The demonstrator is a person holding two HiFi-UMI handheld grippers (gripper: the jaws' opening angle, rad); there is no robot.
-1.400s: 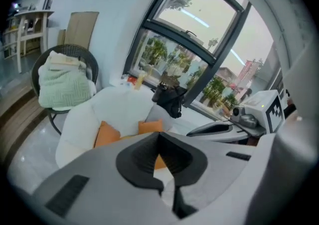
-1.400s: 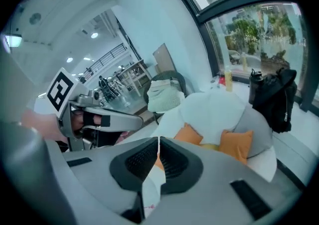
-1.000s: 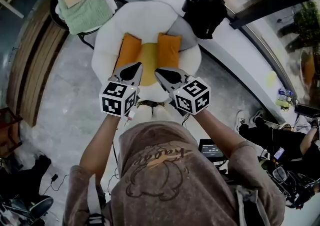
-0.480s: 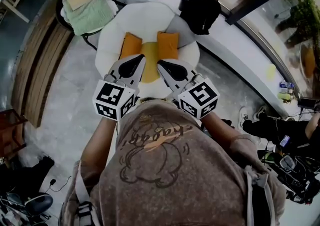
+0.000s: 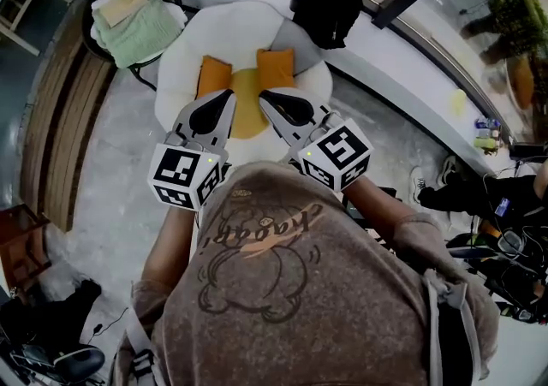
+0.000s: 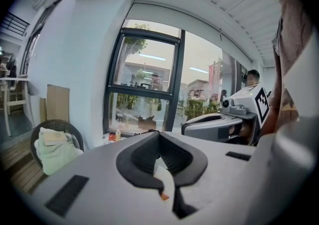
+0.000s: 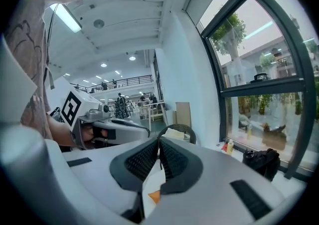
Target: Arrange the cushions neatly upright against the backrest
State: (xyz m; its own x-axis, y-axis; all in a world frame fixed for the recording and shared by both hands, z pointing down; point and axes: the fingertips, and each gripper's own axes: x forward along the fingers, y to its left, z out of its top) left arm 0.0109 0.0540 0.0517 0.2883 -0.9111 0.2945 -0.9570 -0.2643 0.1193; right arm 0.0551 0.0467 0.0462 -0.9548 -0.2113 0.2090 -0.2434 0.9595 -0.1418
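From where I stand the job looks all but finished. The left orange cushion (image 5: 213, 76) and the right orange cushion (image 5: 275, 67) both stand upright, side by side, leaning on the backrest (image 5: 240, 26) of the round white armchair (image 5: 175, 76). A yellow seat pad (image 5: 246, 115) lies flat between and in front of them. The person holds both tools up near the chest, apart from the cushions. The left tongs (image 5: 224, 98) are closed tight with nothing in them, and the right tongs (image 5: 267, 100) are closed and empty too. I'd judge little is left, perhaps only squaring the pair, as the two seem angled slightly apart, though they're too small to be sure. A wicker chair (image 5: 101, 1) holding a green blanket (image 5: 137, 29) stands beside the armchair, and a black bag (image 5: 325, 8) sits on the window ledge behind.
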